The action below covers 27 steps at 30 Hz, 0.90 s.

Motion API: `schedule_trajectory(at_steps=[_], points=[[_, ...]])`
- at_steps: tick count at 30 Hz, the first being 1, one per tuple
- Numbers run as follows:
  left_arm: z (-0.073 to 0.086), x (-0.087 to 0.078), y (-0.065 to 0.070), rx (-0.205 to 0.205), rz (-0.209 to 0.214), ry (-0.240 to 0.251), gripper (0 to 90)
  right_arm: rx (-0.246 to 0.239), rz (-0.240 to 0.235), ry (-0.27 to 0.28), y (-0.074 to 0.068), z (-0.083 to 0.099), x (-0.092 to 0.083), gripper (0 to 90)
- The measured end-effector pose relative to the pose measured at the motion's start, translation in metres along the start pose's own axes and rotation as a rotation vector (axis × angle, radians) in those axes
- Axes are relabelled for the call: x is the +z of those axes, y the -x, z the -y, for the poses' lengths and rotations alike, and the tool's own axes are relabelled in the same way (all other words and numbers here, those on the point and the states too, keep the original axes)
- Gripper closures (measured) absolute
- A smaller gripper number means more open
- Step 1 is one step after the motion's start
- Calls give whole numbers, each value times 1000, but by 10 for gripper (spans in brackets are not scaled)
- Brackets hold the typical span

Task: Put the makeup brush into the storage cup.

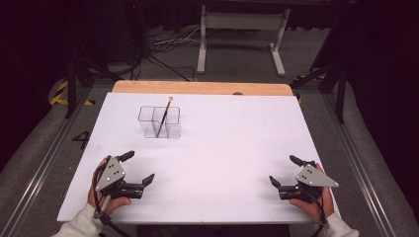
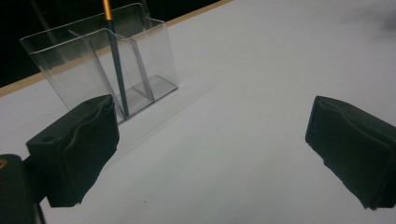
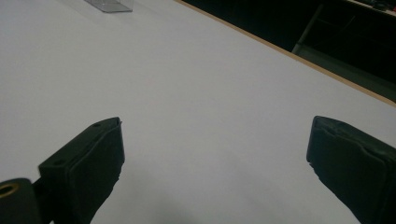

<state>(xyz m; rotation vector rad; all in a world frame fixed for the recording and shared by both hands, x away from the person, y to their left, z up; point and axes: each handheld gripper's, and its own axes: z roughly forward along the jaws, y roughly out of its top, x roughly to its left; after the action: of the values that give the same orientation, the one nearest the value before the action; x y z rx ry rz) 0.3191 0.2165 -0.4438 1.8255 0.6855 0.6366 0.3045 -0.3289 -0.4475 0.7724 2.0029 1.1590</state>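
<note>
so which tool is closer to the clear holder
The left tool; the clear holder with the brush stands on its side of the table, while the right tool sits farther off.

Bright white tabletop, dark surroundings, soft focus

Each hand carries black tongs: the left tongs and the right tongs are built alike, with a dark body, two black jaws and a grey three-cornered plate on top dotted with small pale screws. A black cable trails back from each past the wrist. In the gripper views the jaw pads look matte black and slightly rippled, with a brass-coloured fitting at the lower left. Both sleeves are pale, off-white
</note>
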Motion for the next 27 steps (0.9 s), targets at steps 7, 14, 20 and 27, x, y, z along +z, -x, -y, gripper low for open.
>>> schedule_trajectory(at_steps=[7, 14, 20, 27], points=[[1, 1, -1, -16, -41, -18, 49, 5, 28, 36, -3, -4, -5, 49], [2, 3, -2, -22, -42, -24, 55, 5, 29, 47, -5, -5, -5, 49], [2, 5, -1, -13, -48, -40, 55, 7, 17, 52, -6, -6, -5, 50], [2, 4, -1, -14, -48, -37, 56, 6, 7, 49, -7, -6, -4, 50]])
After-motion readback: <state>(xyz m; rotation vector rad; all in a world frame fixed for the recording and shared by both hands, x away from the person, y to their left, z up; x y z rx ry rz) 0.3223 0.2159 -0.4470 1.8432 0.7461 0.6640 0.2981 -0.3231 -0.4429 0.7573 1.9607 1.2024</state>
